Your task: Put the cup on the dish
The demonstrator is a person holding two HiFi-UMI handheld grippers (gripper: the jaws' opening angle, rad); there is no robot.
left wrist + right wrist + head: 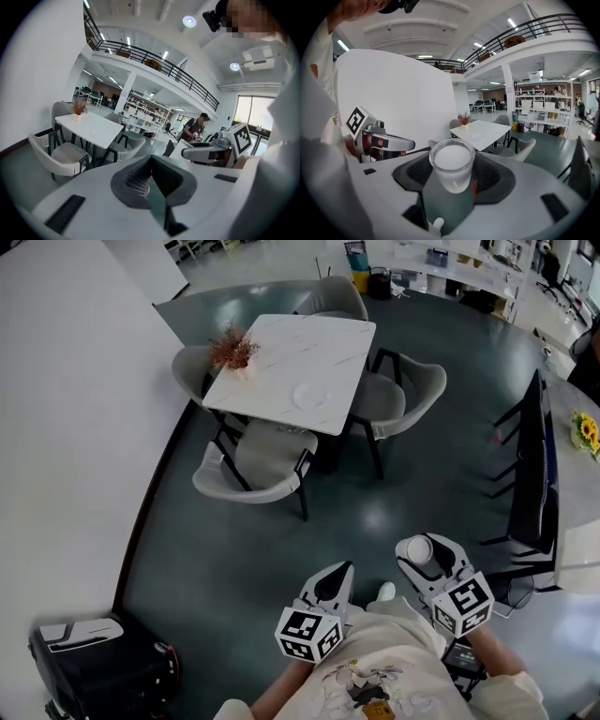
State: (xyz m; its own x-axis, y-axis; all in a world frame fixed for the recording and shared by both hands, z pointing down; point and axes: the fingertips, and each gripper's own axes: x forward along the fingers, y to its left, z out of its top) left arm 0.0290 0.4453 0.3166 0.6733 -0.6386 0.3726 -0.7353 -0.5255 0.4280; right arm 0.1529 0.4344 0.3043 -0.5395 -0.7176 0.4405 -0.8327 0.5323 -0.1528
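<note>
Risk: with the table point(281, 343) well apart from the person, a jolt or a loose clamp on the way there could tip the cup point(451, 164), or set it down off the dish point(308, 397), which lay by the table's near edge. The right gripper point(424, 557) was clamped on the upright cup, which sat between its 2 jaws. The left gripper point(334, 585), jaws together on nothing, hung equally far from the table.

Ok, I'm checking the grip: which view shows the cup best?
The right gripper view: the cup sits large and central, clamped in the right gripper. The head view shows only its white top; the left gripper view does not show it.
</note>
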